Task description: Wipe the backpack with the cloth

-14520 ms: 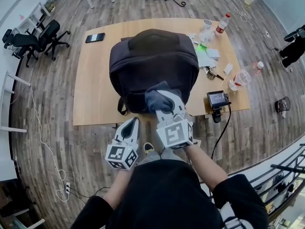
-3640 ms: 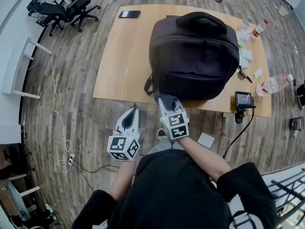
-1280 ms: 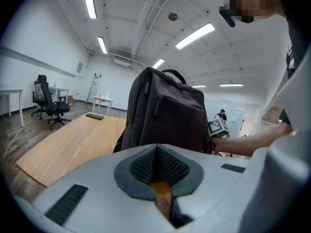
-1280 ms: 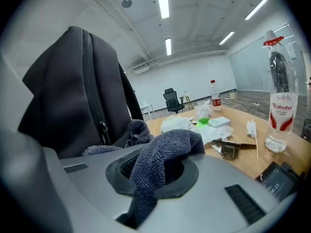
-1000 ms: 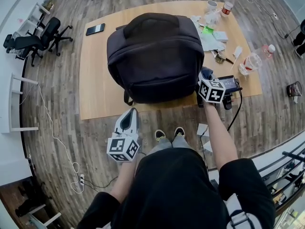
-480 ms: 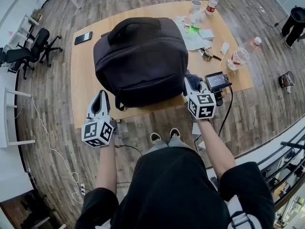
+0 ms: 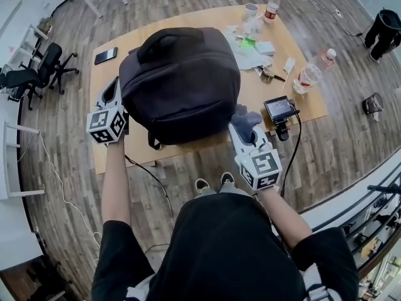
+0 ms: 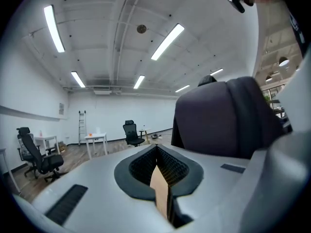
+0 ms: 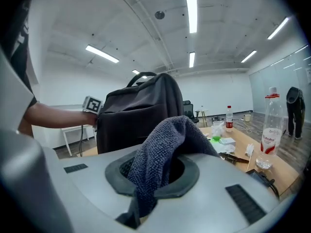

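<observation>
A wooden worktop (image 7: 311, 102) on plank floor (image 7: 62, 187), office chairs (image 7: 31, 74) nearby, carries the dark backpack (image 7: 178, 80). The left gripper (image 7: 113, 88), jaws together and empty, sits just beside the backpack's left side; the right gripper (image 7: 241, 130) clamps the grey cloth (image 7: 245, 119) near its front

Backpack (image 7: 178, 80) on table (image 7: 307, 105); phone (image 7: 105, 56) behind-left, bottle (image 7: 271, 6) behind-right.

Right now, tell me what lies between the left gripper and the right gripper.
The backpack stands between the left gripper and the right gripper, which holds the cloth; the head view shows it.
</observation>
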`<control>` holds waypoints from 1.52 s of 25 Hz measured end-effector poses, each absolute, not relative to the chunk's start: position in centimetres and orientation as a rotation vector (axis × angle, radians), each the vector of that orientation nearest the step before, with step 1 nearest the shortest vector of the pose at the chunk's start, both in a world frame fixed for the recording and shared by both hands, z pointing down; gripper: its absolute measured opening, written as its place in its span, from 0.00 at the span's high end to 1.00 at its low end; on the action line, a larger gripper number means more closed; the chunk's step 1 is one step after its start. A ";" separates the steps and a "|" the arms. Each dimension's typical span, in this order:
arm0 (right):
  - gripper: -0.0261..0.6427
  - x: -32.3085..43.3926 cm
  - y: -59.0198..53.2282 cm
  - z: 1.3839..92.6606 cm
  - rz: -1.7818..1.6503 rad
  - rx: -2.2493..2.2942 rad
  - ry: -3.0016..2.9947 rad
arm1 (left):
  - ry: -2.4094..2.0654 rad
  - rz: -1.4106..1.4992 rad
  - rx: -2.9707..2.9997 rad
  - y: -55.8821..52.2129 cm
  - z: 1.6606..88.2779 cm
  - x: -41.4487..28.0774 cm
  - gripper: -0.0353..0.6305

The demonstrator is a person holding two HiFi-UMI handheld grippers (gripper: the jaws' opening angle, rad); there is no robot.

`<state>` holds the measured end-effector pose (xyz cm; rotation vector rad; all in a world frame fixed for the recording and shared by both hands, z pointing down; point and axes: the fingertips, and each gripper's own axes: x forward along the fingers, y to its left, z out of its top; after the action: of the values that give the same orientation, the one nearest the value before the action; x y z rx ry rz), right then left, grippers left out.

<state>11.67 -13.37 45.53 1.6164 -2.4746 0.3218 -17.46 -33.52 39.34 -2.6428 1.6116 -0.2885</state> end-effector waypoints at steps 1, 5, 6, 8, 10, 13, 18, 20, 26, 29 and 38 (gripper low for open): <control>0.91 11.3 -13.1 45.4 0.321 1.602 -2.482 | 1.599 -0.300 -2.650 -34.4 39.5 -17.2 0.92; 0.91 8.0 -11.5 44.7 0.340 1.455 -2.582 | 1.588 -0.269 -2.722 -37.7 39.8 -17.2 0.92; 0.91 7.2 -11.2 44.6 0.329 1.421 -2.596 | 1.599 -0.250 -2.742 -38.5 39.7 -17.5 0.92; 0.91 6.2 -11.2 44.9 0.311 1.388 -2.592 | 1.604 -0.174 -2.799 -40.1 39.1 -17.8 0.92; 0.91 6.0 -11.5 45.4 0.323 1.380 -2.578 | 1.574 -0.044 -2.874 -41.4 38.1 -17.4 0.92; 0.91 5.7 -12.2 45.6 0.321 1.382 -2.560 | 1.394 -0.015 -2.962 -42.1 37.3 -15.2 0.92; 0.91 6.0 -12.6 46.1 0.346 1.381 -2.552 | 0.960 -0.087 -3.148 -39.6 38.2 -10.9 0.92; 0.91 6.4 -12.9 46.1 0.364 1.386 -2.558 | 0.863 -0.025 -3.224 -38.2 38.4 -10.3 0.92; 0.91 7.2 -13.5 46.3 0.398 1.403 -2.556 | 0.817 0.127 -3.253 -35.7 37.9 -10.5 0.92; 0.91 8.4 -14.1 46.4 0.404 1.428 -2.541 | 0.759 0.120 -3.235 -34.0 37.7 -10.3 0.92; 0.91 12.0 -19.1 46.6 0.337 1.465 -2.476 | 0.838 0.028 -3.042 -27.9 37.4 -11.3 0.92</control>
<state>12.02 -19.08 46.62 1.4654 -2.4763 0.3371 -11.29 -27.89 37.35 -3.0421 0.8376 0.0284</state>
